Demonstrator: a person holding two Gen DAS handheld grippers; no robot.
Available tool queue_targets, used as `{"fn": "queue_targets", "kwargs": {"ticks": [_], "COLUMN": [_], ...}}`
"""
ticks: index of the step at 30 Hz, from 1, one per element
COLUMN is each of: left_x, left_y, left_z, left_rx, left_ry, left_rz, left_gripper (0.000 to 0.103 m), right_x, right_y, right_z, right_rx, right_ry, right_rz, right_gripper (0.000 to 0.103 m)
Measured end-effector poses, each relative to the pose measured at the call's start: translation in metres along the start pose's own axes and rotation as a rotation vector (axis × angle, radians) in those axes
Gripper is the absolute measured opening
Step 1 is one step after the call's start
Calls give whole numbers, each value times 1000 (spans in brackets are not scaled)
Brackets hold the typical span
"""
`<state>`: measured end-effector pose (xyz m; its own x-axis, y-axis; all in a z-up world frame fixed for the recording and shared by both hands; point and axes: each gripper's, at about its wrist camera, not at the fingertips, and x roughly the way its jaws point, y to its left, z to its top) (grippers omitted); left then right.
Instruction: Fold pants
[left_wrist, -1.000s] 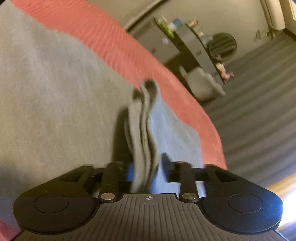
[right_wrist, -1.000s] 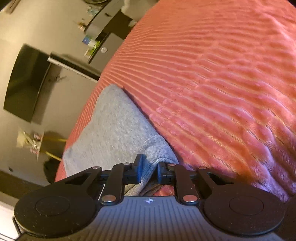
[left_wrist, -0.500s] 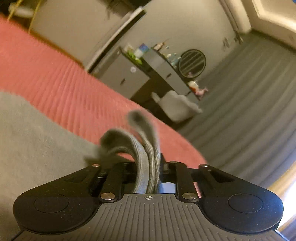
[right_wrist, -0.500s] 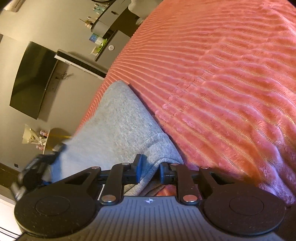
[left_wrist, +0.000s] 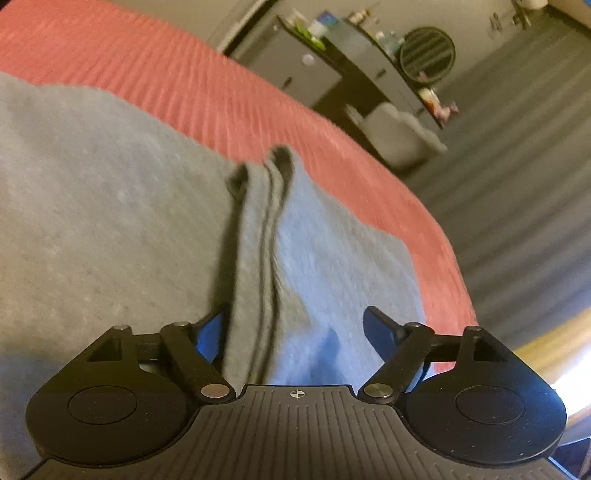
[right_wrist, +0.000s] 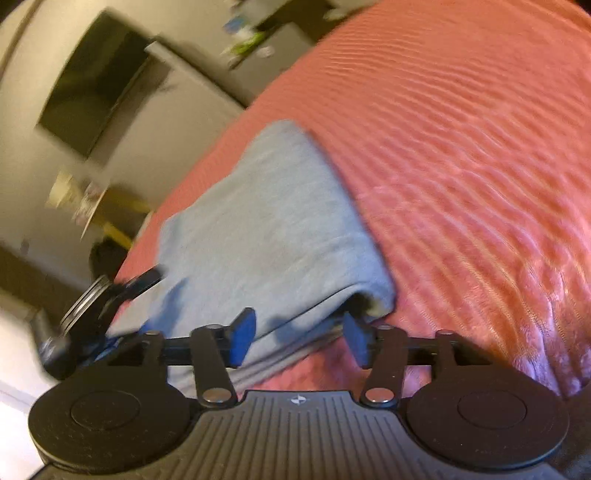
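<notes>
The grey pants lie folded on the ribbed red bedspread. The left gripper has just been opening; its jaws stand wide around a raised fold of the fabric, the right pad clear of it. The right gripper has also just been opening, jaws apart astride the folded pants' near edge, gripping nothing.

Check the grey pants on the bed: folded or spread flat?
Folded. The pants lie doubled on the red bedspread, layered edges stacked; both claws have just opened.
</notes>
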<state>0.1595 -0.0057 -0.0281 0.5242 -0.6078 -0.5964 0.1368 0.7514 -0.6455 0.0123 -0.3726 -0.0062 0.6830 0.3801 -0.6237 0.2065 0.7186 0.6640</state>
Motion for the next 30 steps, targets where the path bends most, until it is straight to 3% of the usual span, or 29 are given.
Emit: {"fn": "queue_targets", "kwargs": {"ticks": [2,3,5,8,10,17,22,24,26,27,28,30], "left_x": [7,11,19,21,15,-34,-63,-65,-65,-64,-64,-66], "left_y": [-4,-5,-6,-3,-5,-14,6,24,35,35,35,39], "left_z": [-1,-1,-2,-6,-7,-7,-5,-3,-2,0,0,-1], "left_rx": [10,6,-18,-64,-56,32,75,-4,-62,-70,-70,-88], "left_ry": [19,33,55,43,24,-68,-91,-77,-64,-66,-83,-149], "left_rz": [-2,0,6,8,20,7,100,143,126,129,141,149], "left_gripper": [58,42,28,19,17,16,17,18,23,31,41,51], "right_x": [-11,-16,-26,-26,-7,45,39,35,39,42,43,43], "right_y": [6,8,11,10,7,7,-3,-7,-7,-4,-1,10], "right_z": [4,9,21,38,50,43,40,40,37,35,33,30], "right_rx": [-30,-39,-59,-95,-95,-158,-119,-104,-117,-135,-162,-220], "right_ry": [16,18,-8,-80,-57,11,-9,-19,6,15,12,-6], "right_rz": [55,72,97,46,-9,-89,-23,-7,-31,-44,-58,-72], "right_gripper": [54,55,63,82,83,83,82,83,83,83,82,82]}}
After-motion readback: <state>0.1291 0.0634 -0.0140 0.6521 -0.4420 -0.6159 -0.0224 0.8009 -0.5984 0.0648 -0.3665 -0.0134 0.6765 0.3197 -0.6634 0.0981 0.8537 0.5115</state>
